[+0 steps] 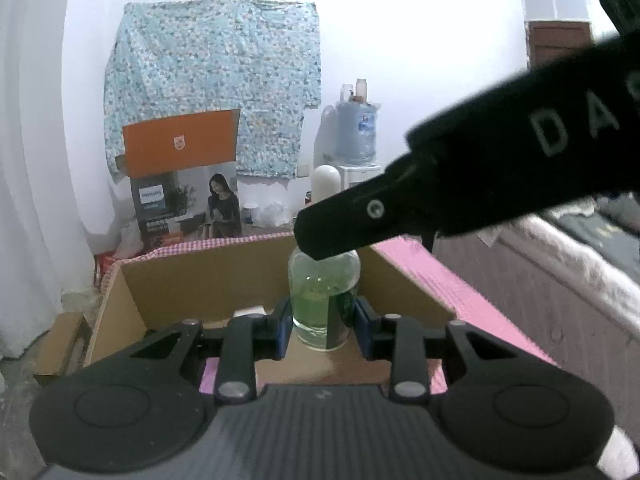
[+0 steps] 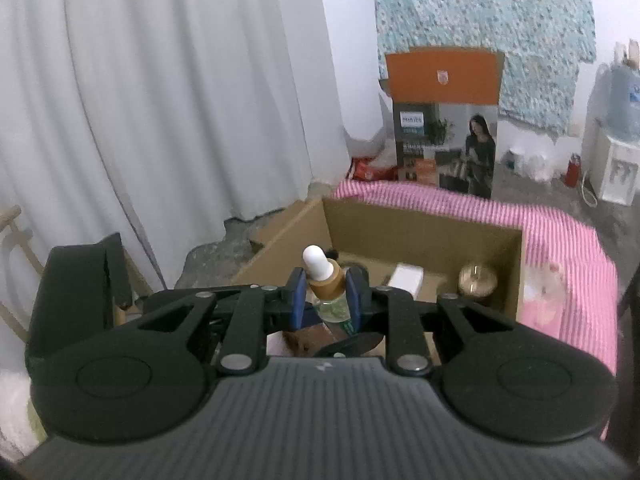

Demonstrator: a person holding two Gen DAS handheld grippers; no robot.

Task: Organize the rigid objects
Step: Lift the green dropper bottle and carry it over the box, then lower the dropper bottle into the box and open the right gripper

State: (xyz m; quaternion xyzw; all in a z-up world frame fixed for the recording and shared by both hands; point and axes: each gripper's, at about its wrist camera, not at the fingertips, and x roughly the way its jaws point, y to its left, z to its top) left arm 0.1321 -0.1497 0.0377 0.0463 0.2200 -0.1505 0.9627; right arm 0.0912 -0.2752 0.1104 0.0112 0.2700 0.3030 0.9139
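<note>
Left wrist: bottle (image 1: 323,304) between jaws.

Clear glossy glass bottle (image 1: 324,304), matt cardboard box (image 1: 208,276), woven cloth (image 2: 560,224).

The bottle (image 1: 323,300) stands upright between both tools, above the cardboard box (image 1: 208,276) on the cloth (image 2: 560,220).

My right hand-held gripper (image 1: 320,240) crosses above green-liquid glass bottle (image 1: 324,300), blocking straight way up. Open brown cardboard box (image 2: 420,232) below: white rectangular block (image 2: 406,280) mid-floor, gold round ball (image 2: 477,279) in far right corner; bare floor between.
</note>
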